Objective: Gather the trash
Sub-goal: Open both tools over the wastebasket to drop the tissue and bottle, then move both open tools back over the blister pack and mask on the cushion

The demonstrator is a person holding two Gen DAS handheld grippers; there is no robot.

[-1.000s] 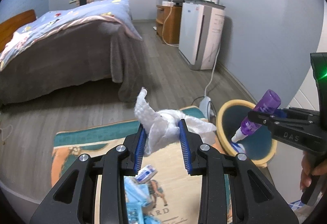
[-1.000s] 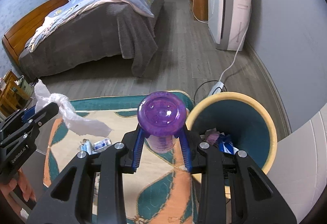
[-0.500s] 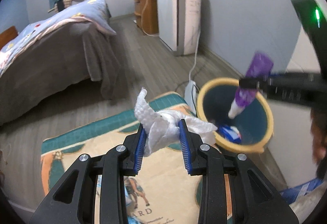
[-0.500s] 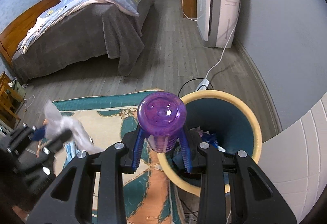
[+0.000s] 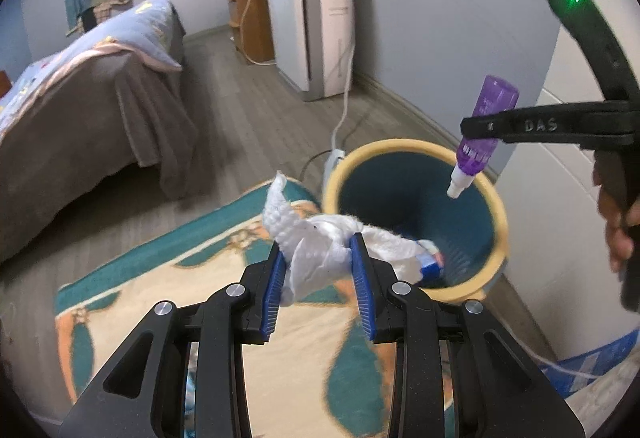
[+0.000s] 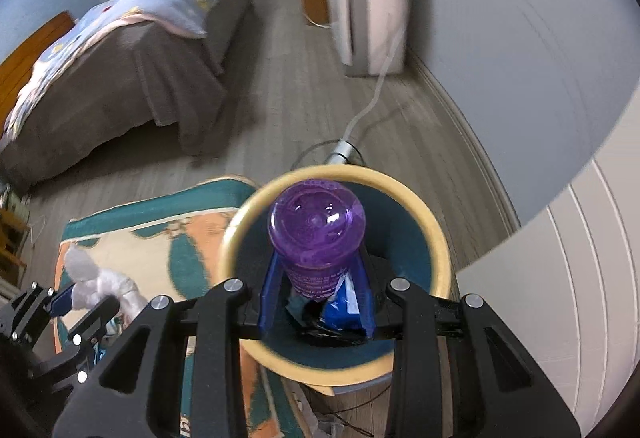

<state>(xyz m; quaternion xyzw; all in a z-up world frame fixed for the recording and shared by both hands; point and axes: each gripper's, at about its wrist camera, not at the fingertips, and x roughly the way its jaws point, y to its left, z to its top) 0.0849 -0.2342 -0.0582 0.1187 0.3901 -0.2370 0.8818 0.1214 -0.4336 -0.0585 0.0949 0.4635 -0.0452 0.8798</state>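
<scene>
Right wrist: purple bottle point(image 6: 316, 238) clamped in right gripper point(image 6: 317, 302), above bin point(image 6: 434, 238).

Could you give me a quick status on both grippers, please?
Left gripper shut on tissue, beside bin. Right gripper shut on purple bottle, over bin mouth. Nothing blocking.

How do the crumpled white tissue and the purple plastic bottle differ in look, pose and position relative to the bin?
The crumpled white tissue is soft and shapeless; the purple plastic bottle is rigid and translucent. The tissue sits in the left gripper short of the yellow-rimmed teal bin; the bottle hangs in the right gripper over the bin's opening, nozzle down. Both are clamped between blue pads.
</scene>
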